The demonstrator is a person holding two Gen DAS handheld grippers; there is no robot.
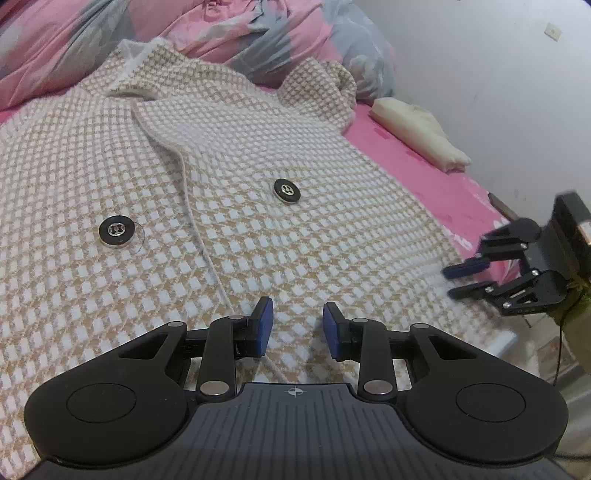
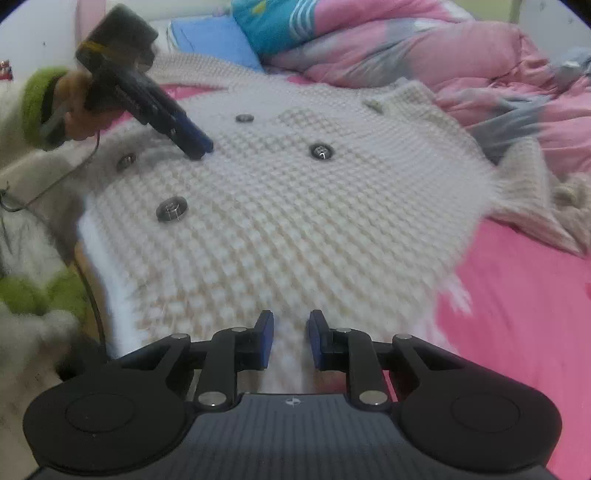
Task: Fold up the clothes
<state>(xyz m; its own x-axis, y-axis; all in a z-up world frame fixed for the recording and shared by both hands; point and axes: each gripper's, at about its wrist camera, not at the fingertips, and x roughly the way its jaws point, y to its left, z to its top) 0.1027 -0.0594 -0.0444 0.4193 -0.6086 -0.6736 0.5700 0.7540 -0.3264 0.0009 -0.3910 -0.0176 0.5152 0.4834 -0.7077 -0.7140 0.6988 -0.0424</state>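
two low wrist views close over one shared checked coat [image 1: 258, 206]; facing crosswise

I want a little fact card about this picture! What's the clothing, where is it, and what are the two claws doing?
clothing: checked knit coat, lying flat, front side up
buttons: big dark buttons on the front
where: on a pink bed sheet
behind it: pink and grey quilt, bunched up
also on bed: folded cream cloth by the wall
left claw: open, over the coat's middle
right claw: open, over the coat's edge
folding: not begun
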